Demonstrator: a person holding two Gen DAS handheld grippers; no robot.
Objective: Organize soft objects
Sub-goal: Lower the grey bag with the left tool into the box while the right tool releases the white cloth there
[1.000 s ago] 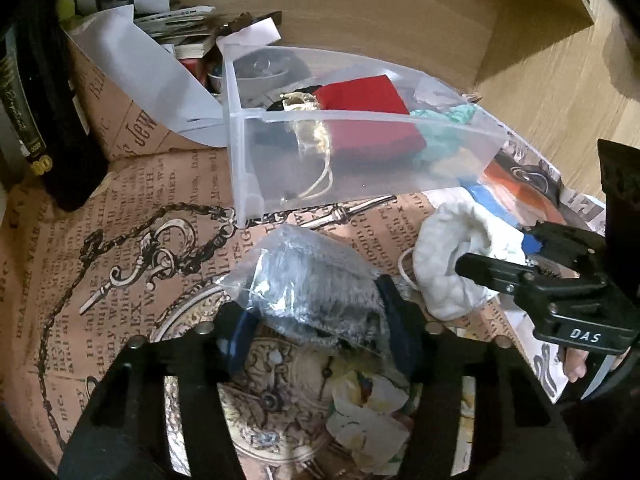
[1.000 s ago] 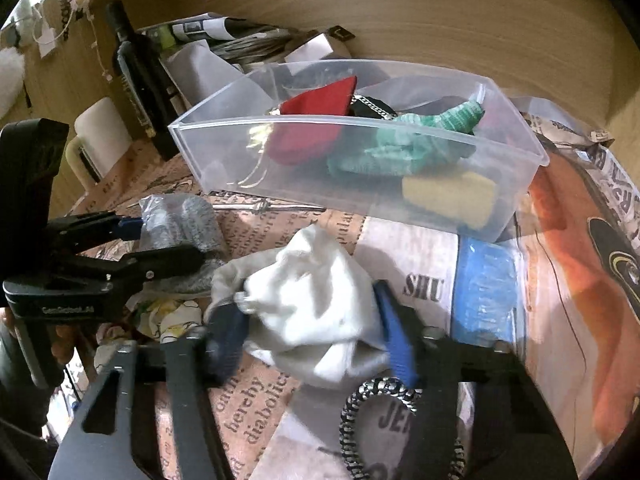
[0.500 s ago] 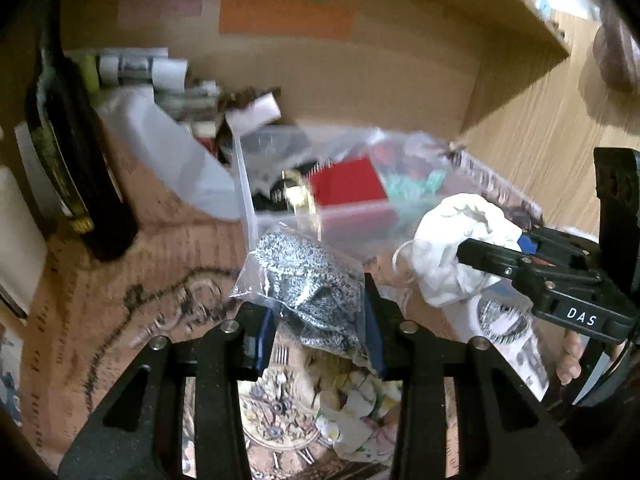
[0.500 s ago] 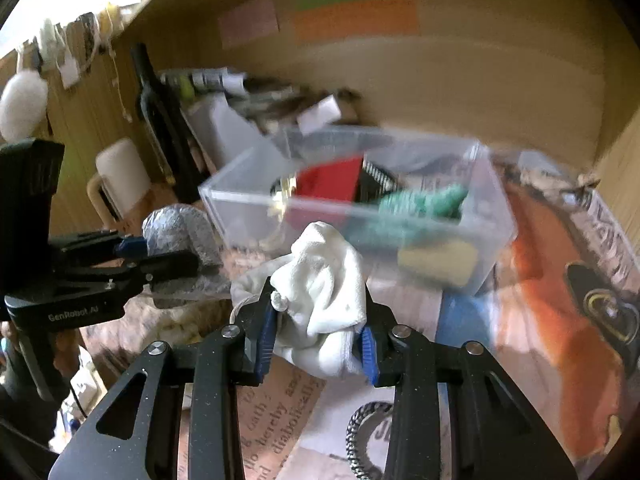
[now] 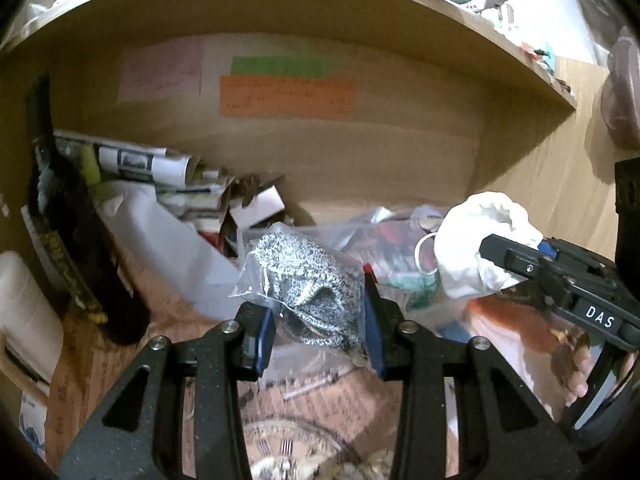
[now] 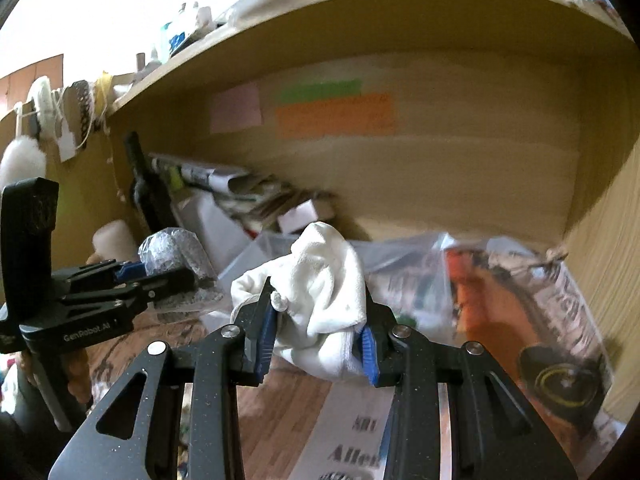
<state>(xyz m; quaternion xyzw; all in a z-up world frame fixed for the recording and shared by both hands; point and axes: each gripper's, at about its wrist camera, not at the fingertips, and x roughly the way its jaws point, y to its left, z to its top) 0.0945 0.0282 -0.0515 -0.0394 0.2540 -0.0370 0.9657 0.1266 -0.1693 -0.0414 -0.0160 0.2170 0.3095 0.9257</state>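
Note:
My left gripper [image 5: 318, 320] is shut on a grey knitted item in a clear plastic bag [image 5: 308, 280] and holds it up in the air. My right gripper [image 6: 318, 328] is shut on a white cloth pouch [image 6: 320, 300], also lifted. Each gripper shows in the other view: the right one [image 5: 516, 264] with the pouch [image 5: 480, 240], the left one [image 6: 160, 280] with the bag [image 6: 172, 248]. The clear plastic bin [image 5: 400, 248] [image 6: 400, 264] with red and green soft things lies behind and below both loads, blurred.
A dark bottle [image 5: 68, 240] stands at the left. Rolled papers and small boxes [image 5: 192, 184] are piled against the wooden back wall with sticky notes [image 5: 286, 96]. A wooden shelf runs overhead. Printed paper covers the desk [image 6: 360, 440].
Both grippers closed on their loads and lifted them off the desk. The views tilted up, so the bin dropped lower in view and the back wall and shelf came into view.

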